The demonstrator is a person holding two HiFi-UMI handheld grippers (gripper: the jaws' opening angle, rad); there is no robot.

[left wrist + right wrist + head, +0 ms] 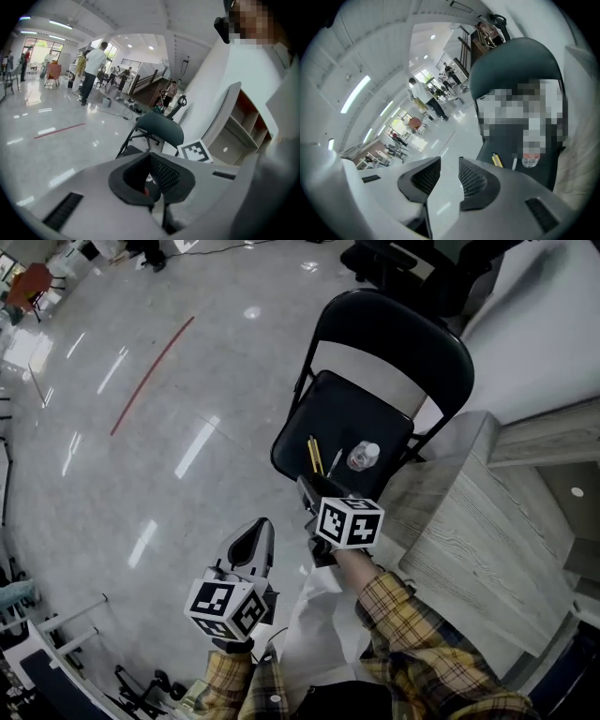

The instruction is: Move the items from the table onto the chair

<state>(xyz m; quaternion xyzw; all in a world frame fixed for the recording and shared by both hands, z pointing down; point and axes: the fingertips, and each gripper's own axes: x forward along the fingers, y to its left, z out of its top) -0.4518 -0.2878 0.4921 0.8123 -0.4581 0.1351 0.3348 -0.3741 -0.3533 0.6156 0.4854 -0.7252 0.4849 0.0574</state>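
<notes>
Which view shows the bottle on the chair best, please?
The head view: the clear bottle sits unobstructed on the chair seat. The right gripper view shows it small, partly blurred; the left gripper view, not clearly.

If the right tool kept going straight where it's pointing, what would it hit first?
Most likely the glossy floor: only floor shows between the right tool's open jaws. The chair seat sits just right of that line, so a graze isn't ruled out.

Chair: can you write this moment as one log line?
chair: pencils, pen, bottle on seat | left gripper: shut, empty | right gripper: open, empty
</notes>
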